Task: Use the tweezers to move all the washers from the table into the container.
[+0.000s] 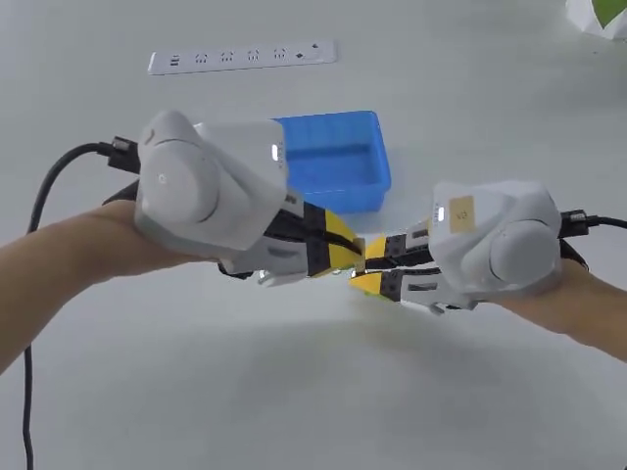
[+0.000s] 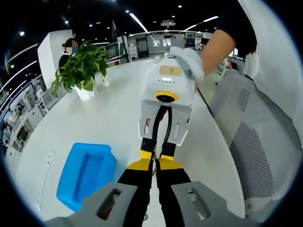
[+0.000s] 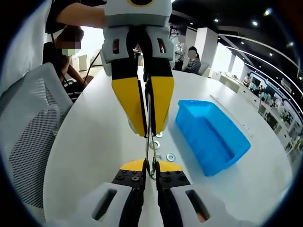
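My two grippers meet tip to tip above the table, in front of the blue container [image 1: 338,162]. The left gripper [image 1: 351,257] comes in from the left and the right gripper [image 1: 370,276] from the right. Thin metal tweezers [image 3: 148,142] run from the left gripper's [image 3: 147,132] yellow fingers down into the right gripper's [image 3: 150,166] shut jaws. Both grippers look shut on the tweezers. Three washers [image 3: 170,157] lie on the white table just beyond the tips, beside the container [image 3: 210,135]. The left gripper [image 2: 154,164] faces the right gripper [image 2: 155,155] head on.
A white power strip [image 1: 240,56] lies at the far side of the table, beyond the container [image 2: 87,172]. A potted plant [image 2: 80,66] stands further off. A mesh chair [image 2: 255,137] is at the table's edge. People sit in the background.
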### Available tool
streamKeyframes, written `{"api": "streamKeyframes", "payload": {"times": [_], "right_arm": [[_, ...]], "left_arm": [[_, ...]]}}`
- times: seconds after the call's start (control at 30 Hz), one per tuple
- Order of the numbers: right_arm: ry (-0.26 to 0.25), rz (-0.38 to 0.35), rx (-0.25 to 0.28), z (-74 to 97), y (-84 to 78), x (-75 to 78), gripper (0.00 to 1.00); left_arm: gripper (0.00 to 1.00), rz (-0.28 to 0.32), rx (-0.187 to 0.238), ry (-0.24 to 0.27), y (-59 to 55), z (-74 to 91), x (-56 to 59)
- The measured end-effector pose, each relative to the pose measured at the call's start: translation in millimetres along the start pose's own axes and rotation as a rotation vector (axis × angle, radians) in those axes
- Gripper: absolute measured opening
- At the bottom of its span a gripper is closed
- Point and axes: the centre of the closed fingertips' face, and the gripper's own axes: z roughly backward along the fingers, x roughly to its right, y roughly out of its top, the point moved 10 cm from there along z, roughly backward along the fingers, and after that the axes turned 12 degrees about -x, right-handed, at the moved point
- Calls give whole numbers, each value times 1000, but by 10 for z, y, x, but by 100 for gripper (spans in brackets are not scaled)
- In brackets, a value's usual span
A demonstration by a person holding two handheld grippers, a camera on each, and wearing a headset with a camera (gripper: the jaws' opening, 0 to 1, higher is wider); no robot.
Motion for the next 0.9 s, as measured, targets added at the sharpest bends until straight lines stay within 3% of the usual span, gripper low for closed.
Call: {"api": "streamKeyframes", "payload": {"times": [0.9], "right_arm": [[-12,-20,24,35,77,3,9]], "left_arm": [[18,48,1,41,-33,109,-5]]}}
